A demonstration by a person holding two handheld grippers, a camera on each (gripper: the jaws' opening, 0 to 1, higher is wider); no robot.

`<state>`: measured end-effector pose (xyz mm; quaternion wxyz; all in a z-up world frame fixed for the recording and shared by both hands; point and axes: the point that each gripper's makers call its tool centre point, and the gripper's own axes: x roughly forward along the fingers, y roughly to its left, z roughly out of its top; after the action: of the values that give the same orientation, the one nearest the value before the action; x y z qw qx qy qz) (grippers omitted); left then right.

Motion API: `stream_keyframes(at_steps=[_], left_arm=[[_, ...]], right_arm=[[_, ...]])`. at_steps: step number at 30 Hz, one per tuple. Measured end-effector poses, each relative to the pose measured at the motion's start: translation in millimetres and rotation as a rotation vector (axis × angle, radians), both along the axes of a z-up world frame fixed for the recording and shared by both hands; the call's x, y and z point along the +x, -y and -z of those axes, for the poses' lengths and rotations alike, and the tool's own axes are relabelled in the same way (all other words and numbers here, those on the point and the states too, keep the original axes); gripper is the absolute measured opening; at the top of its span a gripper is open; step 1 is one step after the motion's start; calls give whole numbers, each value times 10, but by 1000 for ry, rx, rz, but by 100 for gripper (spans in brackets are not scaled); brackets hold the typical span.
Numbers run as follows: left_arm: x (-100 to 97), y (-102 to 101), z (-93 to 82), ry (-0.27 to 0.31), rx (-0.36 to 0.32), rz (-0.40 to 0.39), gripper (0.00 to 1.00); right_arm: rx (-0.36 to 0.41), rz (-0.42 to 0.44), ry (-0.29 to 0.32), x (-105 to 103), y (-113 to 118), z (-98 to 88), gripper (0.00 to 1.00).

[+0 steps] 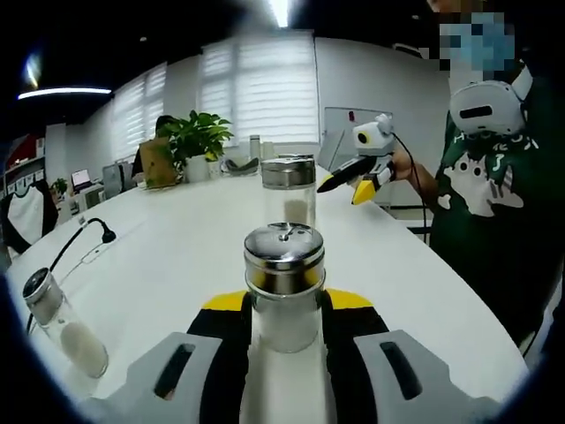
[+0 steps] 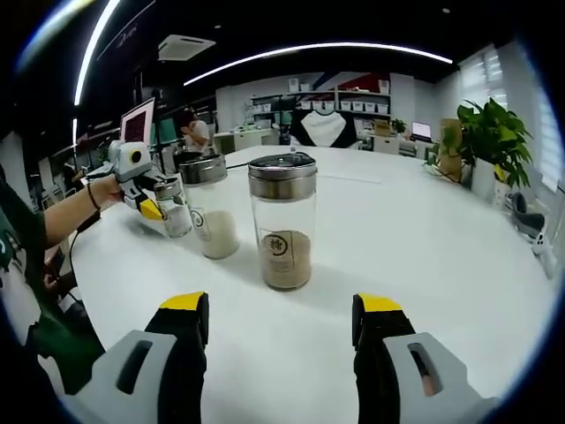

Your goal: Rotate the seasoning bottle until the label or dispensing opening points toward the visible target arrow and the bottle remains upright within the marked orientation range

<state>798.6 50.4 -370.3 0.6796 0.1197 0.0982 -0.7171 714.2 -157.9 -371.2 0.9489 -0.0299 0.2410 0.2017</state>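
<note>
White and wide, the round office table [image 1: 177, 247] stretches ahead of us, with slatted window blinds [image 1: 256, 88] and a leafy green potted plant [image 1: 196, 137] at its far side. In the left gripper view we see our left gripper [image 1: 284, 331] with its black, yellow-tipped jaws pressed against both sides of a small clear glass seasoning bottle with a perforated steel cap [image 1: 283, 283]; it stands upright between the jaws, white powder in its lower part. Just behind it stands a taller clear glass jar with a steel lid [image 1: 289, 190], also upright. Off to the left, near the table edge, a third small glass shaker with white granules [image 1: 64, 331] leans in our fisheye picture, and a black cable [image 1: 84, 231] curls beyond it. A person in a dark green printed shirt [image 1: 490, 203] stands at the right.

Over to the right gripper view: our right gripper [image 2: 281, 322] hangs above the table with its jaws spread wide and nothing between them. Well ahead stands a clear glass jar holding brown powder [image 2: 283, 231], its round label facing us. Beside it to the left is the jar with white powder [image 2: 212, 216], and further left the other gripper grips the small bottle [image 2: 174, 208] on the tabletop. Shelves [image 2: 309, 110] line the back wall.
</note>
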Motion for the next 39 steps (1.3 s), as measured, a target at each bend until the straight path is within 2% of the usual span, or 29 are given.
stream_keyframes(at_steps=[7, 14, 15, 21, 25, 29, 31, 35, 37, 39], left_arm=[[-17, 2, -2, -15, -21, 28, 33], [16, -1, -5, -19, -45, 18, 33], [31, -11, -2, -42, -49, 7, 34], [46, -27, -82, -53, -84, -17, 40], [14, -29, -105, -33, -69, -24, 44], [8, -23, -148, -48, -76, -72, 47], [49, -14, -148, -78, -69, -125, 50], [36, 7, -133, -73, -65, -173, 50], [76, -15, -84, -68, -47, -233, 50], [108, -25, -99, -111, -79, -296, 50]], right_arm=[[-1, 1, -4, 4, -7, 12, 67], [-7, -26, -4, 5, -67, 13, 67], [-5, -20, -3, 12, -53, 10, 67], [-7, -7, -1, 11, 2, 11, 67], [-5, 0, -7, 1, 28, 35, 67], [-2, 1, -8, -6, 27, 44, 67], [-2, 0, -9, -5, 24, 49, 67], [-8, -4, -9, 1, 24, 51, 67], [-7, -4, -6, -2, 25, 39, 67], [-9, -3, -7, -5, 31, 40, 67]])
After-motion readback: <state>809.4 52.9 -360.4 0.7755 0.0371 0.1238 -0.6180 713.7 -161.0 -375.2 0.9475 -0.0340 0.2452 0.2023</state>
